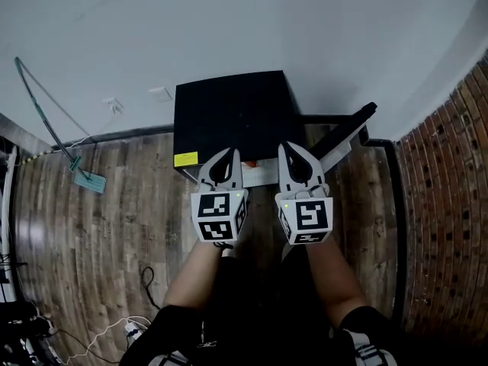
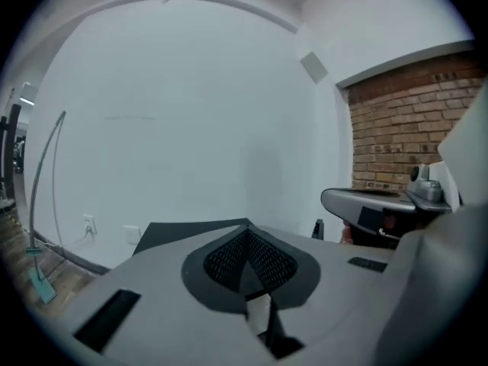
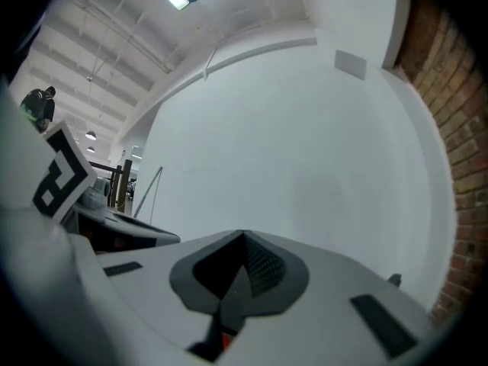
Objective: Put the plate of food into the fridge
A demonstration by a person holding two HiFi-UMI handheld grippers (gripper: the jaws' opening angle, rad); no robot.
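Left gripper (image 1: 229, 152) and right gripper (image 1: 290, 147), closed and empty, side by side over the low black box-shaped fridge (image 1: 232, 117)
Both pairs of jaws meet at the tips with nothing between them, pointing toward the plain white wall (image 1: 229, 29). A white sliver with an orange patch (image 1: 255, 168), probably the plate of food, lies below and between them at the fridge's open front, about equally near both. The black fridge door (image 1: 347, 132) stands swung out on the right gripper's side.

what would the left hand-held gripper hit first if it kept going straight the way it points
Probably the white wall: the left hand-held gripper, shut, aims just over the fridge. It tilts slightly down, so it might clip the fridge's far edge instead; depth is unclear.
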